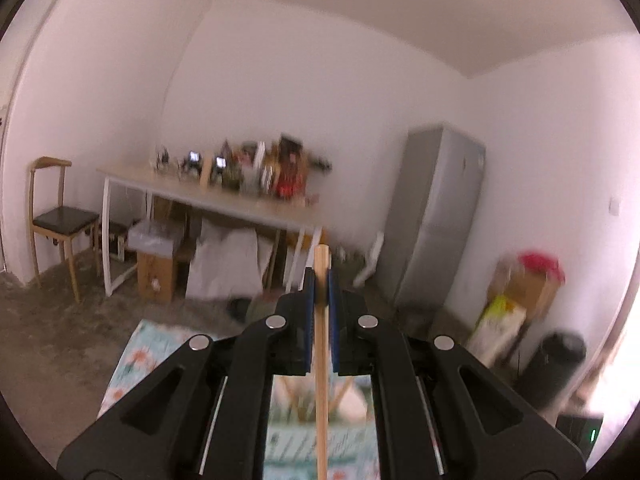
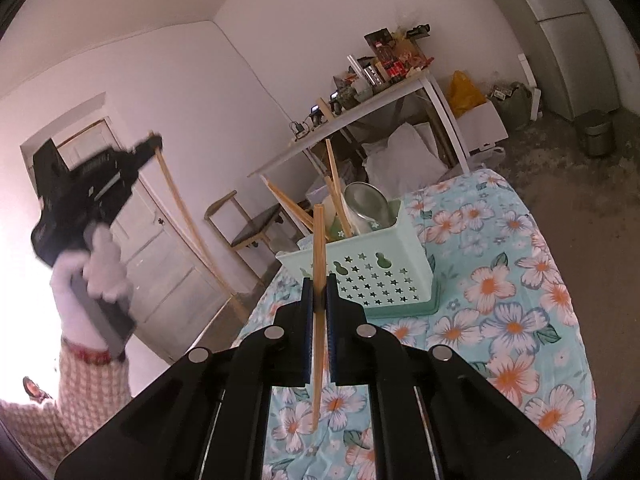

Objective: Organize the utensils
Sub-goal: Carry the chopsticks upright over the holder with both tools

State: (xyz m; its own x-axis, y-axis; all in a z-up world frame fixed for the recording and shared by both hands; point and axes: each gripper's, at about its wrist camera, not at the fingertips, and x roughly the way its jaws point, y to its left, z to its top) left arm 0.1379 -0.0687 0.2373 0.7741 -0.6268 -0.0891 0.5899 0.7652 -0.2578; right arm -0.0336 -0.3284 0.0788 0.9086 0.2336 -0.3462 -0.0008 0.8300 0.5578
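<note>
My left gripper (image 1: 321, 280) is shut on a wooden chopstick (image 1: 321, 360) and holds it upright, high above the table. It also shows in the right wrist view (image 2: 154, 144), raised at the far left with its chopstick (image 2: 188, 216) hanging down. My right gripper (image 2: 320, 292) is shut on another wooden chopstick (image 2: 318, 300), just in front of a mint-green perforated basket (image 2: 368, 276). The basket holds several chopsticks (image 2: 334, 184) and a metal ladle (image 2: 366, 200).
The table wears a blue floral cloth (image 2: 500, 320). Behind it stand a cluttered white table (image 1: 224, 200), a wooden chair (image 1: 56, 220), a grey fridge (image 1: 436, 220), boxes and a dark bin (image 1: 556, 368). A white door (image 2: 160, 260) is at the left.
</note>
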